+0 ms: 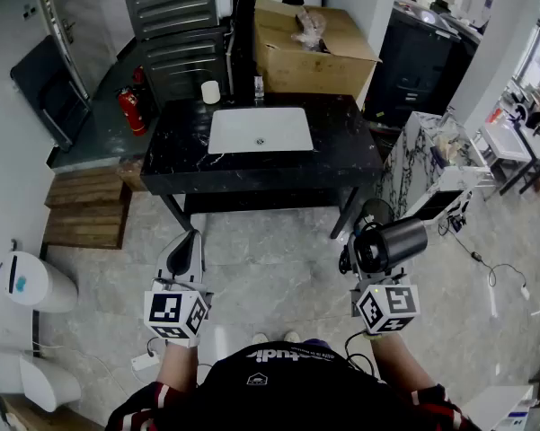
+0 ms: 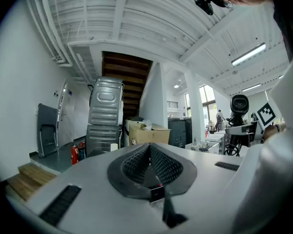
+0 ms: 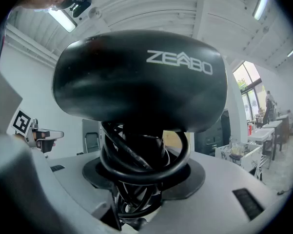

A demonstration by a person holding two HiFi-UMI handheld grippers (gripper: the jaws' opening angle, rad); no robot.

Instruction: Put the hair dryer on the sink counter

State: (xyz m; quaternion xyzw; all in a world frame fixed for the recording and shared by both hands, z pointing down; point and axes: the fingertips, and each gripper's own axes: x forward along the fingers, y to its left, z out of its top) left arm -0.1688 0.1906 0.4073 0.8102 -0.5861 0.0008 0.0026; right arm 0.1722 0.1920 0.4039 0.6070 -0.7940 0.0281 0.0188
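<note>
Nearest the person, the left hand-held gripper [image 1: 190,238] points level over the pale tiled floor [image 1: 270,259]. Its jaws are pressed together with nothing between them, as the left gripper view shows. Beside it, well apart, the right hand-held gripper [image 1: 367,257] also points level. It is clamped on the handle of the black, barrel-shaped hair dryer [image 1: 392,243]. In the right gripper view the glossy body of the dryer, printed "ZEABO", stands above the jaws. The dryer's black cable [image 3: 142,165] is coiled in loops around the handle between them. The dryer is in the air above the floor, on the near side of the desk and not touching it.

Further on stands the black marble-topped desk [image 1: 341,155] on dark legs. A white rectangular basin [image 1: 259,130] is sunk into its middle. A white cylindrical roll [image 1: 210,92] stands upright on the far edge, left of the basin, and a small clear bottle [image 1: 259,86] stands behind the basin.

Left of the desk are low wooden steps [image 1: 85,206] and a red fire extinguisher [image 1: 132,111] on the floor. Behind the desk sits a large brown cardboard box [image 1: 314,57].
</note>
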